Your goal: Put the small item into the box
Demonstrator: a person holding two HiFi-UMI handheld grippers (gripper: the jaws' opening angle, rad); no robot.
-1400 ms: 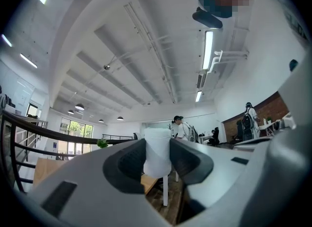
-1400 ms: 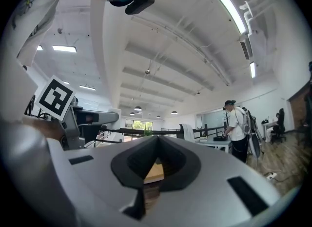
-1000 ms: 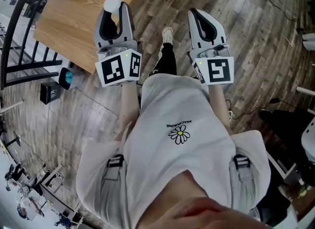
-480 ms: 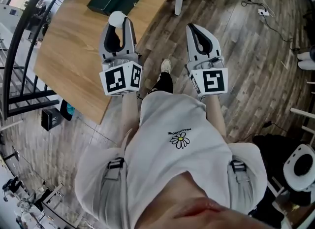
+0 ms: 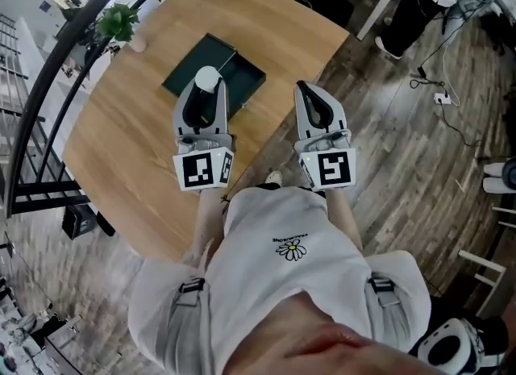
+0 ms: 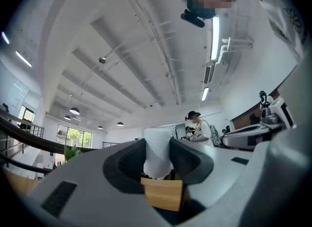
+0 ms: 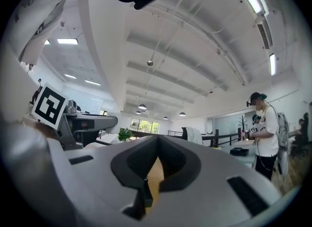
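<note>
Head view: one box, one small item, left gripper, right gripper

Open-plan lab-like workspace: a high white ceiling with strip lights, plank floor trailing cables, a wooden table, black railing, another person working nearby.

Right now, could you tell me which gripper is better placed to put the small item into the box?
Left. The left gripper clamps the white item and, in the head view, overlaps the dark box; the right gripper is shut, empty, beside the box.
</note>
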